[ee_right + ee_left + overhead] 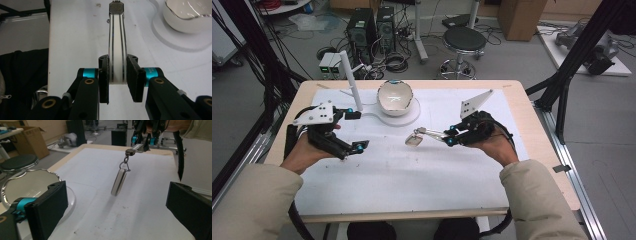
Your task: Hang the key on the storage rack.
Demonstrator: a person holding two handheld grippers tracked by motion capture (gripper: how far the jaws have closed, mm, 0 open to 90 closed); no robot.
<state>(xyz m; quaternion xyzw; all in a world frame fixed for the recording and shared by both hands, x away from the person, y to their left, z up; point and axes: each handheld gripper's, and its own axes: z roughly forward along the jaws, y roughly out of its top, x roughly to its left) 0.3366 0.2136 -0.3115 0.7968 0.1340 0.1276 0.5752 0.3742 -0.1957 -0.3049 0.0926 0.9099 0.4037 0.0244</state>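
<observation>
While the strap [432, 133] is clamped at one end by the right gripper [450, 135], the step in hand is judged to be carrying the dangling pendant [413, 140] clear of the table [422, 170], probably toward the bowl [395, 98] or the stand [351, 80]; next, a level, slow carry is called for so the pendant is not set swinging. High view: both forearms are brought in from below, hands raised above the white sheet, the left gripper [357, 131] held well apart from the strap with jaws spread wide and nothing between them. Left gripper view: its own jaws are seen far apart; the pendant [119, 182] is hung from a small ring under the strap end, off the surface, its shadow below. Right gripper view: the strap [117, 50] is pinched between the pads, pointed forward, bowl [187, 15] at upper right.
</observation>
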